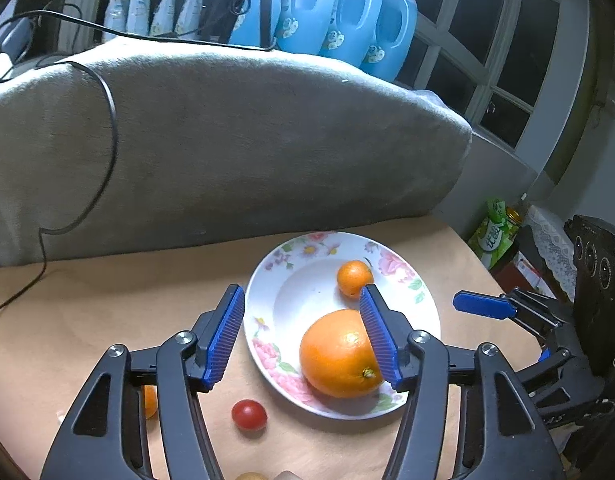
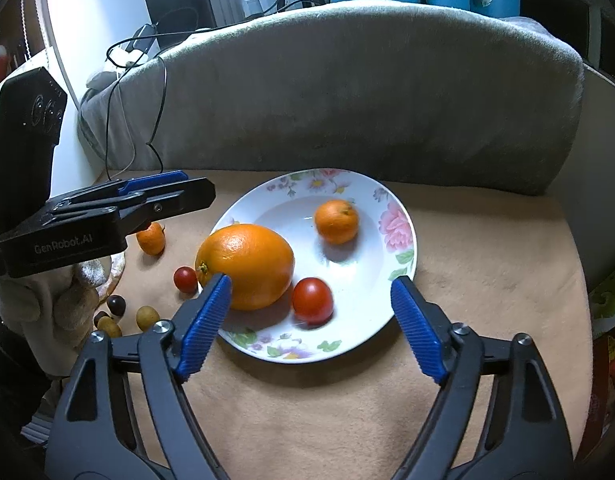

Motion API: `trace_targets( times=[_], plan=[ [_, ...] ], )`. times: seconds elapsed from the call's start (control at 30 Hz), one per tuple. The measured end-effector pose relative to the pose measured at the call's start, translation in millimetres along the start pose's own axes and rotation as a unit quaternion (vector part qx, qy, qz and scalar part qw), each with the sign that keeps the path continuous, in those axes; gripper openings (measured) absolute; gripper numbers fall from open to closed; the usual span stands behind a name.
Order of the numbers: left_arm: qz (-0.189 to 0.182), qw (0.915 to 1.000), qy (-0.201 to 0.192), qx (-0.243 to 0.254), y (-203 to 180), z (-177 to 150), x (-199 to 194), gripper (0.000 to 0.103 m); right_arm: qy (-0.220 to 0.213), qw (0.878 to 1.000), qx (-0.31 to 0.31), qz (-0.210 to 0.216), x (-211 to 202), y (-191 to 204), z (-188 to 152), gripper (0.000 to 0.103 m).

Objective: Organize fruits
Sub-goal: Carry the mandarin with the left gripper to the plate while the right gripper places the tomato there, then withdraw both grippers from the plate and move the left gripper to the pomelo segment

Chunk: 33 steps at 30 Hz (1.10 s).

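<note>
A flowered white plate on the tan cloth holds a big orange, a small mandarin and a red tomato. My left gripper is open over the plate's left rim; its right pad lies against the orange and its left pad stands well clear. My right gripper is open wide, with the tomato resting on the plate between its fingers, untouched. The left wrist view does not show the tomato on the plate.
Left of the plate lie a cherry tomato, a mandarin, and several small yellow and dark fruits. A gloved hand holds the left gripper. A grey cushion with cables walls the back; blue bottles stand behind.
</note>
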<state>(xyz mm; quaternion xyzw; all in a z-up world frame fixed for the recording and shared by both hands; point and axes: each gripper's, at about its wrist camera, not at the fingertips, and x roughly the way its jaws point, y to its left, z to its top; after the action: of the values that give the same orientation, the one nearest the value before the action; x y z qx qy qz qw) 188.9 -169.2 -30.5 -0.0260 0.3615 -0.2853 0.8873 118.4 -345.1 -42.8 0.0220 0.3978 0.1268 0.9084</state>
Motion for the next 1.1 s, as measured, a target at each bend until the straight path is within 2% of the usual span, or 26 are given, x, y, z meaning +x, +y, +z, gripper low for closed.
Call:
trace_targets(
  times=[0.13,0.23,0.47,0.77,1.1],
  plan=[
    [0.015,0.9999,-0.001,-0.008,5,0,-6,0.059,-0.001,1.000,-0.004,-0.003,-2,4,0,0.086],
    [0.025,0.9996,-0.002,-0.015,11,-2,-12,0.059,-0.007,1.000,-0.006,-0.006,-7,7,0,0.092],
    [0.042,0.9987,0.001,-0.028,25,-11,-29,0.059,-0.014,1.000,-0.010,-0.001,-14,18,4,0.093],
    [0.069,0.9971,-0.014,-0.030,48,-34,-67,0.059,-0.014,0.999,-0.018,0.030,-15,46,16,0.093],
    [0.113,0.9927,-0.014,-0.041,75,-74,-102,0.059,0.013,0.996,-0.021,0.080,6,85,32,0.093]
  ],
)
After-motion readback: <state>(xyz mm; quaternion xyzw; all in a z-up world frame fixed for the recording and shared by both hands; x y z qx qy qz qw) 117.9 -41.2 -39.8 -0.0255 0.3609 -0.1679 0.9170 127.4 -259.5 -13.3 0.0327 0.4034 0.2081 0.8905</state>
